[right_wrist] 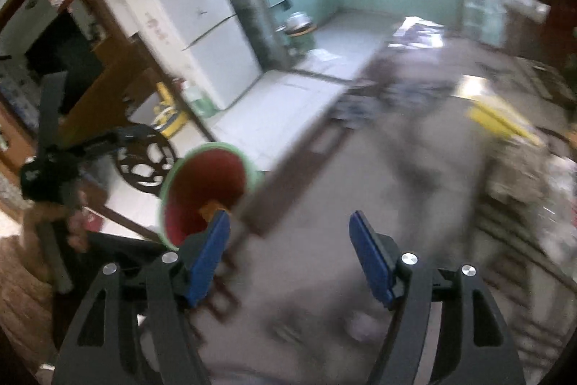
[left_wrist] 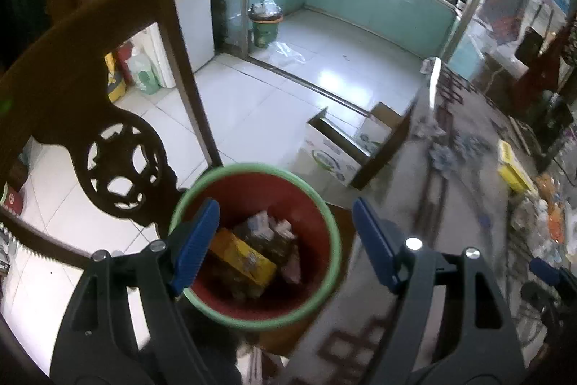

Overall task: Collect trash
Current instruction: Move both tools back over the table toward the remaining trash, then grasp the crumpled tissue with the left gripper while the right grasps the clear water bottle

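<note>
A red trash bin with a green rim stands beside the table edge, right below my left gripper. It holds a yellow box and crumpled wrappers. My left gripper is open and empty over the bin. My right gripper is open and empty above the patterned tablecloth; the view is blurred. The bin also shows in the right wrist view, left of the gripper. A yellow box lies on the table to the right, also seen in the right wrist view.
A dark carved wooden chair stands left of the bin. An open cardboard box sits on the tiled floor by the table. Cluttered items line the table's right side. A white fridge and a second bin stand farther back.
</note>
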Available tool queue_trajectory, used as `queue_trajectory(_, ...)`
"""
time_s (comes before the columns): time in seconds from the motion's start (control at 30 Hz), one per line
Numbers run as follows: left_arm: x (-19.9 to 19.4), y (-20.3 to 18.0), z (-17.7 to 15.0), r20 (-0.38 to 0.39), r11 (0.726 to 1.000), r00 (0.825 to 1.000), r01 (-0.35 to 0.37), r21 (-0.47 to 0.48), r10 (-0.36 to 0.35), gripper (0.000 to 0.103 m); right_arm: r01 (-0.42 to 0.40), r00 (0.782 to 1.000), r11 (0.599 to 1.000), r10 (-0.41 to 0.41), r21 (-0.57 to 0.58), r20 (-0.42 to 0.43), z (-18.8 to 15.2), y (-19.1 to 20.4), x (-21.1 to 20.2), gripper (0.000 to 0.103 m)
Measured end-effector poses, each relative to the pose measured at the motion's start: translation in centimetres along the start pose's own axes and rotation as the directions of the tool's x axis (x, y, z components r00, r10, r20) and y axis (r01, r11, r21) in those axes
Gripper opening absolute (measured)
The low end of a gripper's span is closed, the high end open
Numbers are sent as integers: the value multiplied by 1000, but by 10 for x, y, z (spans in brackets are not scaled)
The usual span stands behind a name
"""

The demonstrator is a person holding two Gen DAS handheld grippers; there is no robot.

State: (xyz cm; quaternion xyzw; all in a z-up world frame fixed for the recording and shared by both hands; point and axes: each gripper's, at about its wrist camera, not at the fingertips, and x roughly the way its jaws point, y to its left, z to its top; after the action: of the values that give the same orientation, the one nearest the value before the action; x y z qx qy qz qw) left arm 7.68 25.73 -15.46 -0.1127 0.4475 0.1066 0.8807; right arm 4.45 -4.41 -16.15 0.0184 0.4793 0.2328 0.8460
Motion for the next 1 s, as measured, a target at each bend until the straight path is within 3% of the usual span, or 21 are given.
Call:
queue_trajectory(0.13, -16, -33, -22, -30, 998, 997, 67, 15, -67, 74, 82, 997, 995, -82, 53, -2, -25, -48, -25, 72)
queue_trajectory(0.2, -27, -63, -34, -43, 991, 993, 115, 68, -112, 74, 140, 990, 990, -140, 32, -15, -31, -73, -35, 72)
queue_trajectory(0.37, -52, -119, -57, -41, 964, 974, 228, 138, -224, 79, 241, 969, 970, -241, 5, -59, -20, -152, -52, 73)
queue_trajectory(0.53, -55, -161, -80, -103, 941, 950, 308, 143, -295, 81, 307, 947, 950, -311, -60, -86, -6, -203, -48, 74)
queue_trajectory(0.8, -53, -201, -92, -138, 930, 944, 322, 179, -301, 81, 291, 911, 923, -348, -253, -222, -7, -234, 3, 76)
queue_trajectory(0.97, -38, -219, -92, -168, 935, 952, 287, 206, -255, 81, 236, 916, 942, -298, -239, -270, -11, -248, 28, 76)
queue_trajectory(1.0, -35, -222, -92, -172, 935, 953, 284, 211, -250, 81, 233, 916, 943, -294, -238, -272, -13, -248, 30, 72)
